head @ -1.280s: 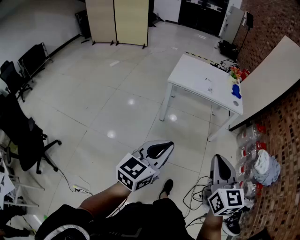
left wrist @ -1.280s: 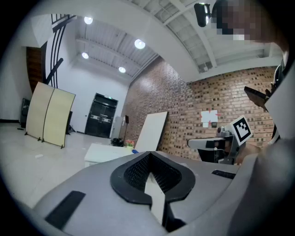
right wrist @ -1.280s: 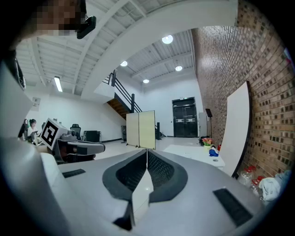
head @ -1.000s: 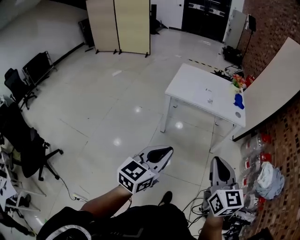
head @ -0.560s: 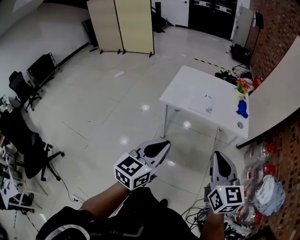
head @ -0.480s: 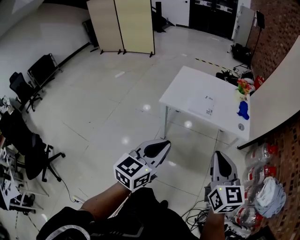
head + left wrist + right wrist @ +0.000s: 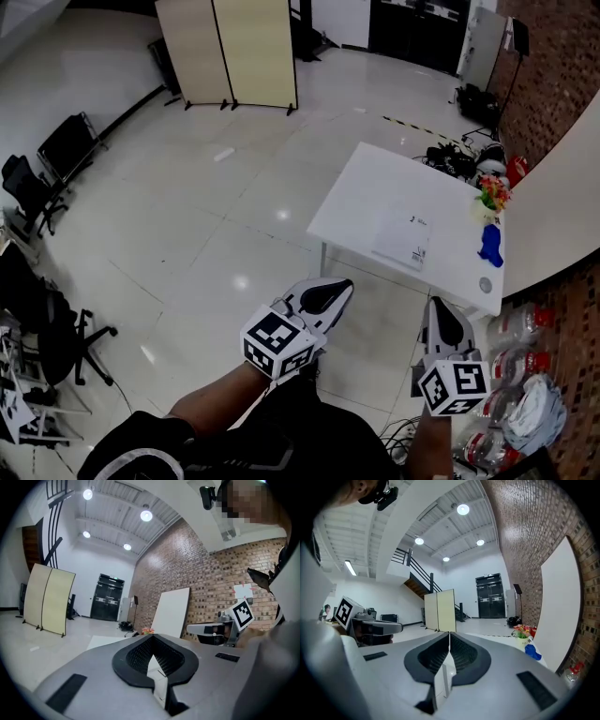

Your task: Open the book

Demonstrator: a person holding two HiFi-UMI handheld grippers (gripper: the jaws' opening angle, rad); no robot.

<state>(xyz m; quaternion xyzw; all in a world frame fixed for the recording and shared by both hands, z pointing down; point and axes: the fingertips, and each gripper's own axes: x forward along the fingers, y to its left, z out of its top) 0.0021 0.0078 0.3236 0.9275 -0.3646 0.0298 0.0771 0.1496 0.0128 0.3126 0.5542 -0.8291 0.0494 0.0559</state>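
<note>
White and thin, a flat rectangular book (image 7: 403, 241) lies on a white rectangular table (image 7: 370, 187), toward the near edge and clear of the small pot of red and yellow flowers (image 7: 493, 194) and the blue object (image 7: 489, 246) at the table's right end. It looks closed, with a small dark mark on its cover, though it is too small here to be sure. Its long axis runs away from the person, roughly across the table's width. Both tools are short of it — the grey left gripper (image 7: 337, 287) and the grey right gripper (image 7: 439, 307) hang over glossy tiled floor (image 7: 187, 216), about level and pointing toward the table, well apart from the book and touching nothing. Each has its jaws pressed together with nothing between them, as each gripper view shows. The book lies ahead of both, in the gap between their two lines: to the right of the left gripper's tips and a little to the left of the right gripper's. The right one looks the nearer — so, as a judgement, it would reach the book's near short edge first, and jaws would have to part before they could take hold of the cover.
</note>
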